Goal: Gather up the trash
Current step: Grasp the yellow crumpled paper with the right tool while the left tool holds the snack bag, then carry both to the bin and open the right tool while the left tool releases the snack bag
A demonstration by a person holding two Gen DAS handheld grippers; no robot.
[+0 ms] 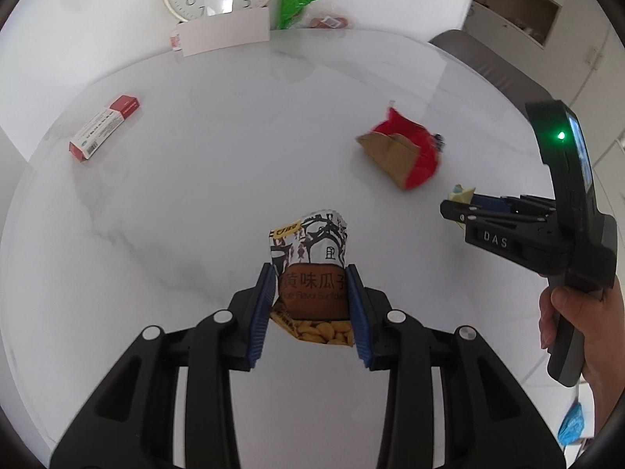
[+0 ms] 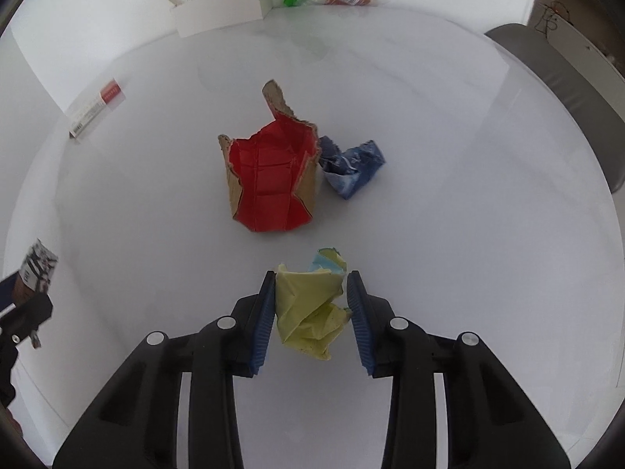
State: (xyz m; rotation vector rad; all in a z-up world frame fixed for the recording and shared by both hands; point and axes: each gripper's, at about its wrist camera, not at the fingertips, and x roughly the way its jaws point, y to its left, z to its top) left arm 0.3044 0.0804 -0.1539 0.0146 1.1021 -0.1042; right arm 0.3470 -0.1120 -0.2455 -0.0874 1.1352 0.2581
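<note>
1. The white table (image 2: 449,234) is carrying the remaining work: judging by what is lying on it, the collecting is only partly done, and no bin is showing in either view.
2. Ahead of the right gripper's jaws, well beyond the fingertips, a torn red carton (image 2: 269,179) is sitting untouched, the largest piece left.
3. Touching that carton on its right side, a crumpled blue wrapper (image 2: 353,170) is waiting too.
4. Far ahead and to the left of the left gripper's jaws, a red-and-white box (image 1: 104,127) is lying flat near the table edge; whether it counts as trash I cannot tell.
5. The left gripper (image 1: 308,305) is gripping a sunflower seed packet (image 1: 310,262): the jaws are standing partly closed, each blue pad pressing a side of the packet, which is sticking up and forward past the fingertips and appears lifted off the surface.
6. The right gripper (image 2: 310,306) is holding a wad of yellow paper (image 2: 308,308) between its jaws, which are closed about as far as the left pair; the left pad is touching the wad, while a thin gap is showing at the right pad lower down, so the hold looks light.
7. Two pieces are therefore in hand, and at least two are remaining.
</note>
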